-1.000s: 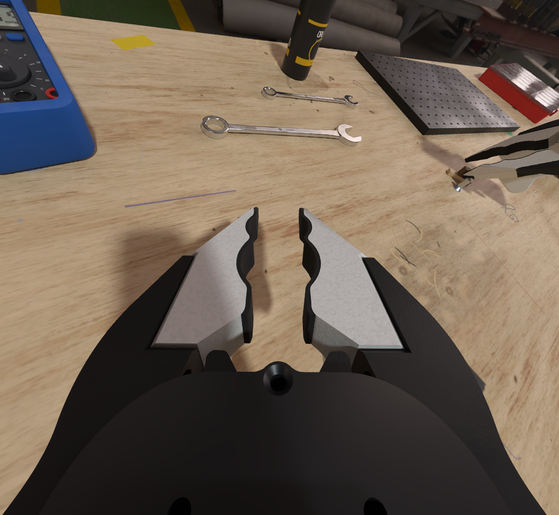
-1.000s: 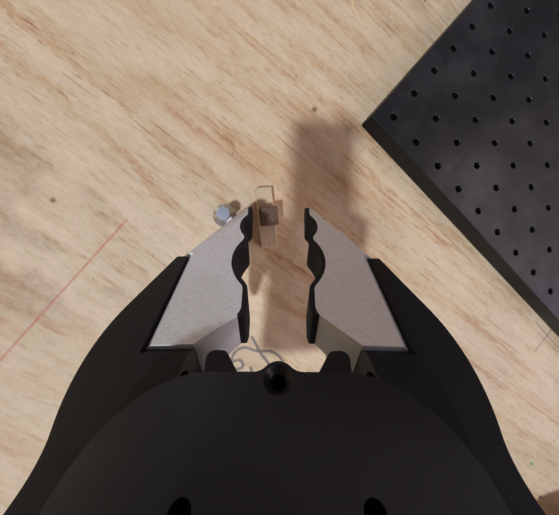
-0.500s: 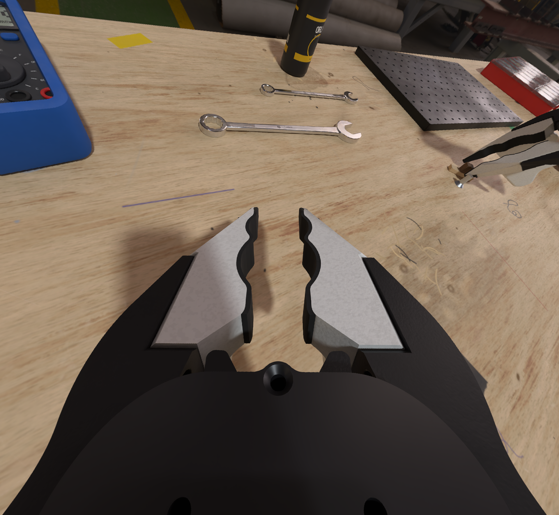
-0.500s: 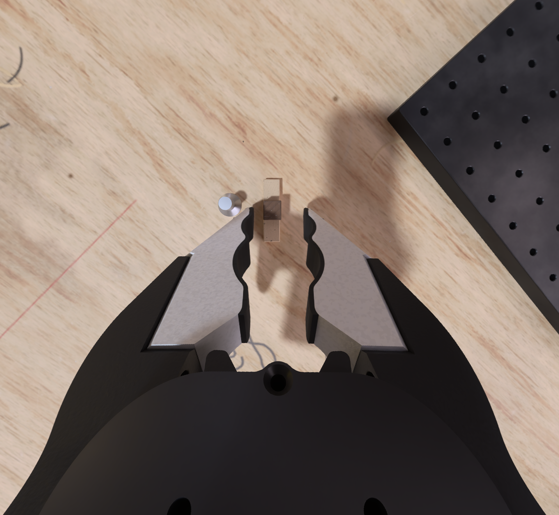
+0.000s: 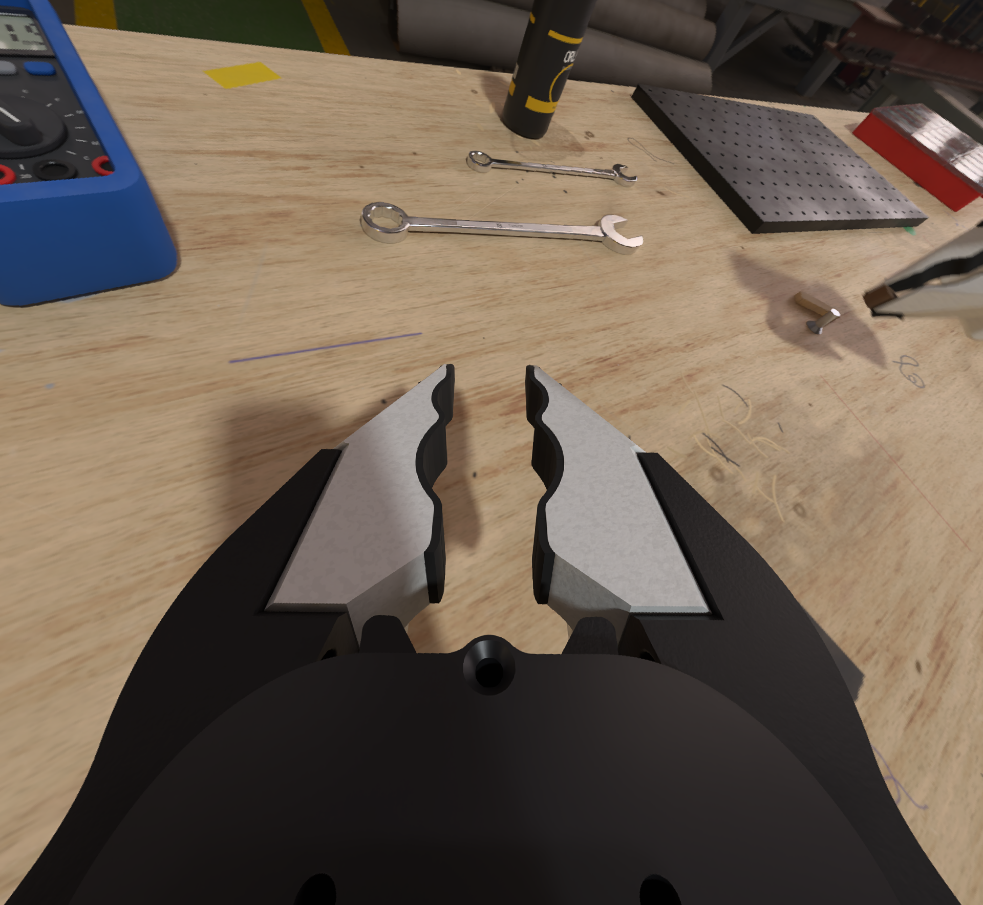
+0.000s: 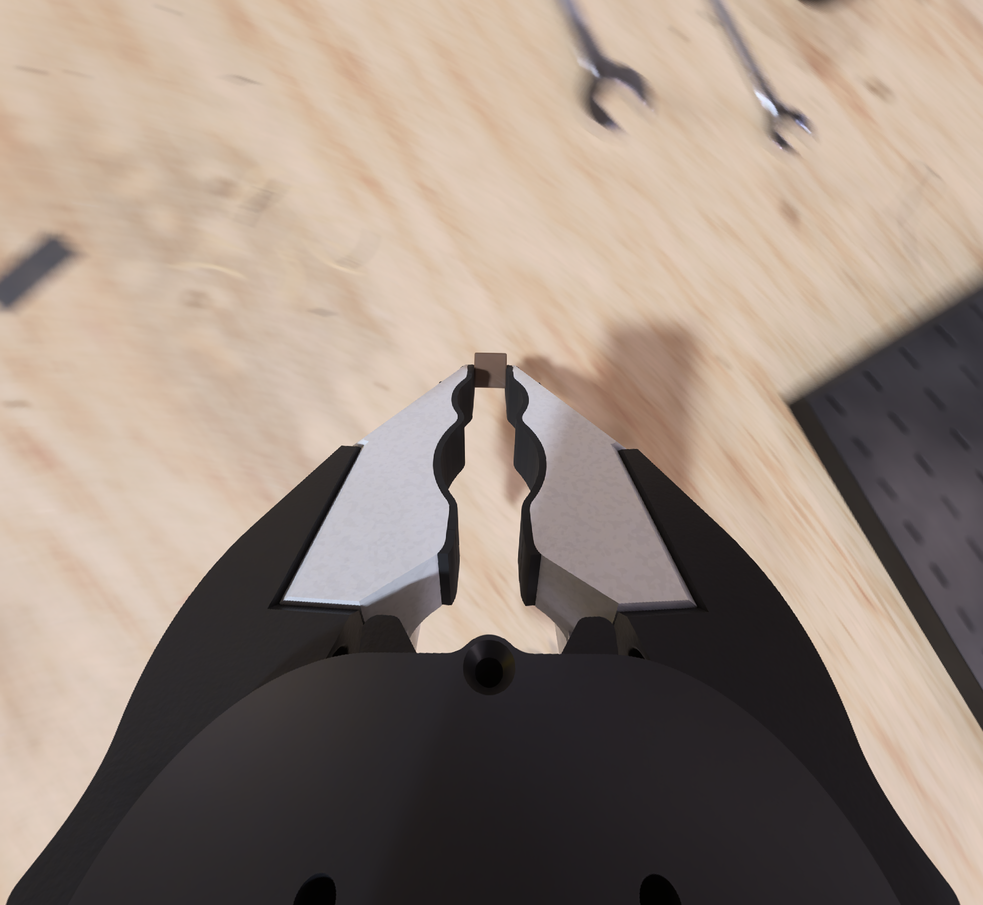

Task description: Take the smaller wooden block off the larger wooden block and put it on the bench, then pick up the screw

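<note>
Multimeter point(image 5: 64, 145): blue case at the far left of the worktop point(image 5: 266, 262), well apart from the work; plays no part in the task.
Left tool point(image 5: 489, 379): hangs low over bare worktop with its jaws apart and nothing between them; idle, judged to be kept clear or in reserve for the screw.
Wrenches: the larger wrench point(image 5: 500, 228) and the smaller wrench point(image 5: 550, 169) lie flat and roughly parallel at mid-worktop, beyond the left tool, well apart from the blocks.
Bottle point(image 5: 553, 39): black with yellow bands, upright behind the wrenches.
Perforated plate point(image 5: 771, 156): dark slab lying flat toward the right, with a red block point(image 5: 925, 156) beyond it.
Larger wooden block point(image 5: 808, 301): pale, lying on the worktop at right, its top now bare.
Screw point(image 5: 822, 321): silver, just beside the larger block, perhaps touching it; too small to tell. Not yet picked up.
Smaller wooden block point(image 6: 490, 368): dark little cube pinched at the very fingertips of the right tool, held clear of the larger block and above the worktop.
Right tool point(image 6: 489, 374): clenched on the smaller block; the tip-only grip suits so small a piece but leaves little margin. Its view is blurred, so it is likely mid-swing.
Stage (judgement): block lifted off, not yet set down; a bare patch of worktop away from the screw would suit the set-down.
</note>
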Robot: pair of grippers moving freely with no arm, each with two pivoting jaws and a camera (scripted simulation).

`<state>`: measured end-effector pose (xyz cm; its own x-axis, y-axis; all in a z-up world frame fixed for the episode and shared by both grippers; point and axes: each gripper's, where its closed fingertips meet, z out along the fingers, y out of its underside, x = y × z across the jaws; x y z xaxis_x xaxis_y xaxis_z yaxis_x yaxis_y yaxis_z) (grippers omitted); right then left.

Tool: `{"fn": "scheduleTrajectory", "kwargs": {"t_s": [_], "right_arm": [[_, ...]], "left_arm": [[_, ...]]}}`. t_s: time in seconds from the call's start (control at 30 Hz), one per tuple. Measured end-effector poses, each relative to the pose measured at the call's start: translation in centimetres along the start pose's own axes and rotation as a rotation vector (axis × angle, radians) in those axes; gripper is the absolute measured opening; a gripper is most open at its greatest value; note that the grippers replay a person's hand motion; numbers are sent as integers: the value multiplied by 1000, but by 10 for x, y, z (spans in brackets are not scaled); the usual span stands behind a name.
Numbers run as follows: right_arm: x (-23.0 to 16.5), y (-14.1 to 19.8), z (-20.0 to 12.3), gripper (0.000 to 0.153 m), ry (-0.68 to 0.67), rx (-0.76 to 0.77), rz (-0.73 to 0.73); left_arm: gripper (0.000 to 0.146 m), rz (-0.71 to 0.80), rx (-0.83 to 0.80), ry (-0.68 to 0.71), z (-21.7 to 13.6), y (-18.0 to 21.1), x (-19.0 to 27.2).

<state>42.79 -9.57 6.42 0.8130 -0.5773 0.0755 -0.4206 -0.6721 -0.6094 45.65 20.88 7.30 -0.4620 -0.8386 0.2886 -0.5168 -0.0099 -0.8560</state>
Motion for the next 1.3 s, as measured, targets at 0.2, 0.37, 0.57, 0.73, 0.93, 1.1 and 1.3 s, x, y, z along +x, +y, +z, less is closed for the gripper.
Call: {"fn": "scheduleTrajectory", "kwargs": {"t_s": [0.2,0.37,0.57,0.73,0.93,1.1,1.3], "right_arm": [[-123,-80,47,11,-302,101,-256],[-167,-111,84,11,-402,184,-229],[-216,-81,79,11,-601,173,-383],[-229,-63,80,11,-628,105,-502],[-219,-50,89,11,-585,33,-520],[-207,-72,67,34,-655,182,-413],[-41,-94,28,36,-276,480,31]], "left_arm": [[26,-17,-29,-116,-7,6,-32],[26,-72,-6,-106,-10,4,-39],[26,-22,-15,-132,-4,5,-37],[24,-1,34,-167,-5,-3,-35],[24,-35,43,-170,-9,-4,-42],[24,-69,50,-149,-8,-4,-42],[24,-61,50,-137,-6,-5,-36]]}}
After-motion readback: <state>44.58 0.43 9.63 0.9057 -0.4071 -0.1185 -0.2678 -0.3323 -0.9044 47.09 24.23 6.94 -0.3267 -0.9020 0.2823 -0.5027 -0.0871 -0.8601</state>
